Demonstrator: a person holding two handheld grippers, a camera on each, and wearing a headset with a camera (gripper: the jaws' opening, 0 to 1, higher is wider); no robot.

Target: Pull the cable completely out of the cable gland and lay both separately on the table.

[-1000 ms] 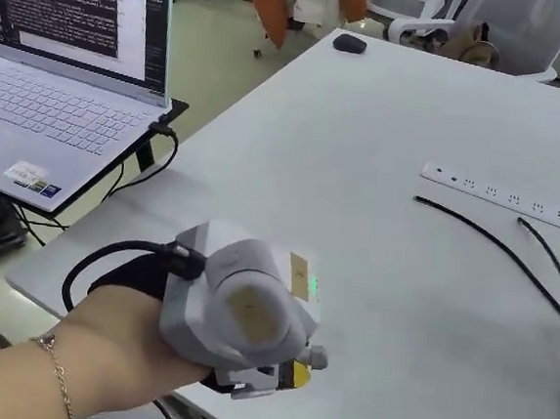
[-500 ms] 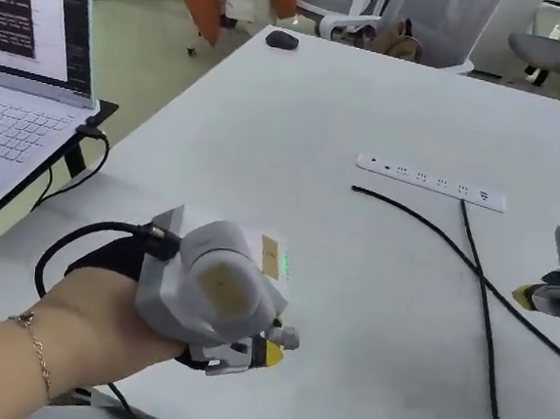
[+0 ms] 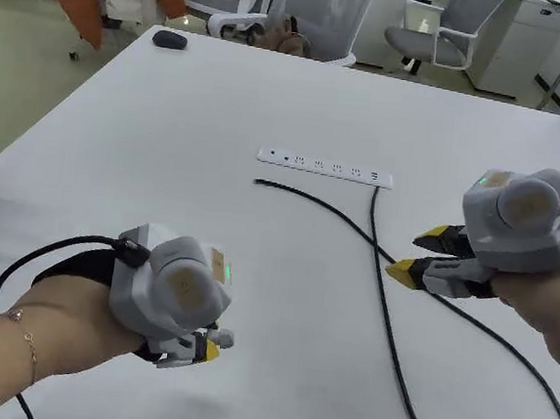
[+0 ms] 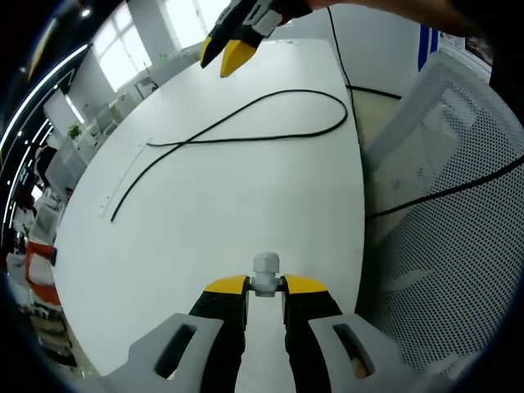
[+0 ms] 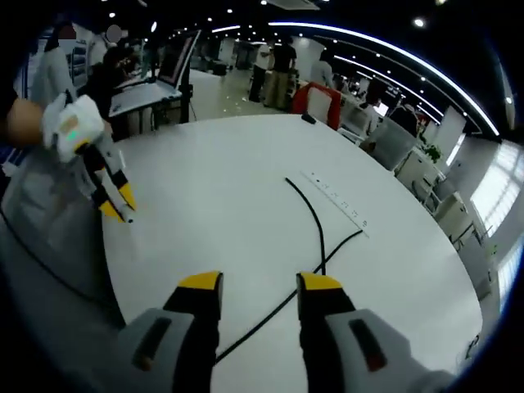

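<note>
White cable gland (image 4: 265, 266) pinched in left tool (image 4: 264, 285), right tool (image 5: 259, 282) spread wide, hovering over black cable (image 5: 316, 219) on table (image 3: 221, 97)

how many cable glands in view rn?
1. The white cable gland is clamped in the left gripper, held over the table near its edge. Another could be hidden from view.

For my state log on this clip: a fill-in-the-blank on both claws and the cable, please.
The left claw is shut on the white ____. The right claw is ____. The black cable lies on the white ____.
Missing: cable gland; open; table.
</note>
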